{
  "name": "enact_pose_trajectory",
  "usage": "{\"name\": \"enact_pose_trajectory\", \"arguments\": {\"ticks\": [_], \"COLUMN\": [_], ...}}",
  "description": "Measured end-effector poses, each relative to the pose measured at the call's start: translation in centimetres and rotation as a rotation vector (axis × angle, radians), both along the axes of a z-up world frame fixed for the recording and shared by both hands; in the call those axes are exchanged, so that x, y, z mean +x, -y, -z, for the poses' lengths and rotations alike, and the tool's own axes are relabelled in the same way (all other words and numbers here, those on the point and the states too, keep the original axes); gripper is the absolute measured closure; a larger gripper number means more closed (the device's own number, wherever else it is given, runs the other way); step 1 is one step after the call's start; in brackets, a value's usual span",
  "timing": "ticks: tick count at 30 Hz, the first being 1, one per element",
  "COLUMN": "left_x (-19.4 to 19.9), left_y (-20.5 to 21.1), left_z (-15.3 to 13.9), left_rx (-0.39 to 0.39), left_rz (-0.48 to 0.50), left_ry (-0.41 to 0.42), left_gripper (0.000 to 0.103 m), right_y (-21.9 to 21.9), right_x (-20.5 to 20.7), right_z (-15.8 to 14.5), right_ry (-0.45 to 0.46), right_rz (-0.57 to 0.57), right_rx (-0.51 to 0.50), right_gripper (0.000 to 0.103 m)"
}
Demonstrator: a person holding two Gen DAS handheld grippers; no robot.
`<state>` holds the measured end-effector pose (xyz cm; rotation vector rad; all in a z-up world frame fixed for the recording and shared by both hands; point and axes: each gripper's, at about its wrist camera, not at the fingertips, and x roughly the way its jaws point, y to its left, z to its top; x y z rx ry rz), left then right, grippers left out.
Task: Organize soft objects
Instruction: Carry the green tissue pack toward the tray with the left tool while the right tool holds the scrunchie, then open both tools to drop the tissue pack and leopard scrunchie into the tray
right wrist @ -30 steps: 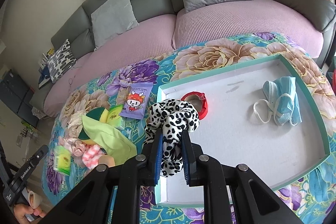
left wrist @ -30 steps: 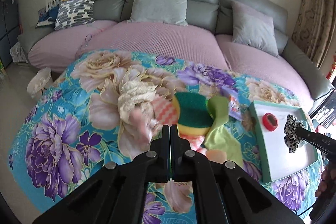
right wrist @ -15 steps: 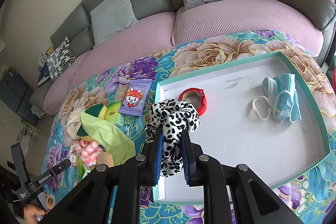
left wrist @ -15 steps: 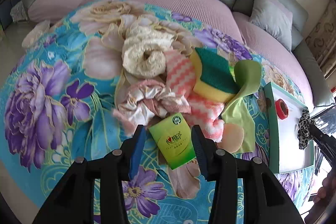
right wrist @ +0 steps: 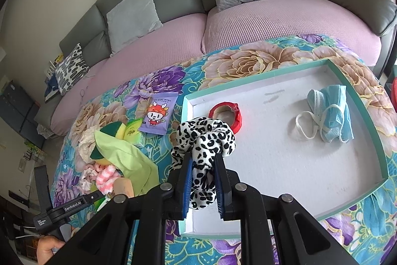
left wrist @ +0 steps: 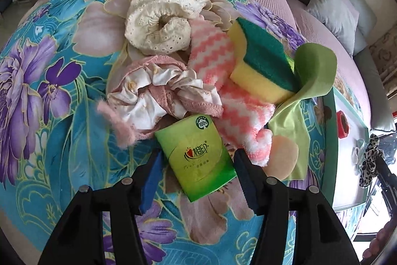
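Green and glossy, a flat rectangular tissue pack (left wrist: 197, 155) lies on the floral cloth (left wrist: 49, 116) between the left gripper (left wrist: 196, 178)'s opening jaws, untouched; beyond their tips sit crumpled pink-white fabric (left wrist: 158, 91) and a yellow sponge (left wrist: 260, 66). Right gripper (right wrist: 202, 185) pinches a soft leopard-print scrunchie (right wrist: 206, 140), bunched over the white tray (right wrist: 273, 160)

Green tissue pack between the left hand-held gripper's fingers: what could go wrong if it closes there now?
1. The tissue pack lies skewed between the opening jaws of the left hand-held gripper, so the pads may catch a corner and it could twist or slip.
2. The pink scrunchie and striped cloth touch the pack's far end; they might get dragged along.
3. The right hand-held gripper holds the leopard scrunchie near the tray's edge; it may fall outside.
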<state>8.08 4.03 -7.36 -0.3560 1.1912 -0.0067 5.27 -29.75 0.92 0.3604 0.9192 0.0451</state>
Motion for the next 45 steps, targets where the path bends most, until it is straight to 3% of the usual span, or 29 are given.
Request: {"name": "enact_pose_trajectory", "arguments": {"ticks": [9,21,25,28,32,36,40,41,42,44,45], "left_x": [-1.3,-4.9,-5.4,-4.3,-3.0,-2.1,-1.1,-1.1,-1.0,-0.9,-0.9], "left_y": [0.0,1.3,1.8,5.2,13.5,21.3,25.6,26.1,26.4,26.1,25.6], "left_z": [-0.8,-8.0,-10.4,-11.2,-11.2,-9.1,-6.6,-6.2,-6.0,-5.9,-5.9], "left_rx": [-0.002,0.073,0.077,0.071,0.04,0.034,0.045,0.052,0.056,0.05,0.043], "left_rz": [0.018,0.079,0.096,0.176,0.386,0.559,0.64,0.647,0.649,0.634,0.621], "left_ry": [0.042,0.254,0.316,0.335,0.354,0.319,0.263,0.258,0.257,0.268,0.275], "left_gripper": [0.049,0.049,0.049,0.049,0.049,0.048,0.047,0.039,0.024,0.014,0.014], "right_y": [0.3,2.5,3.2,5.1,8.5,10.2,10.3,10.1,9.9,9.6,9.4], "right_x": [-0.7,-1.8,-2.1,-2.8,-4.0,-4.3,-4.1,-4.0,-3.9,-3.8,-3.8], "right_z": [-0.3,-0.4,-0.5,-0.1,0.6,1.4,1.6,1.5,1.5,1.4,1.3], "right_ry": [0.012,0.021,0.009,-0.031,-0.084,-0.12,-0.124,-0.124,-0.124,-0.121,-0.117], "right_rz": [0.001,0.05,0.075,0.146,0.26,0.309,0.31,0.305,0.302,0.297,0.293], "right_rx": [0.009,0.046,0.0,-0.064,-0.118,-0.146,-0.152,-0.159,-0.171,-0.178,-0.177], "right_gripper": [0.085,0.085,0.085,0.085,0.085,0.082,0.081,0.078,0.076,0.062,0.058]}}
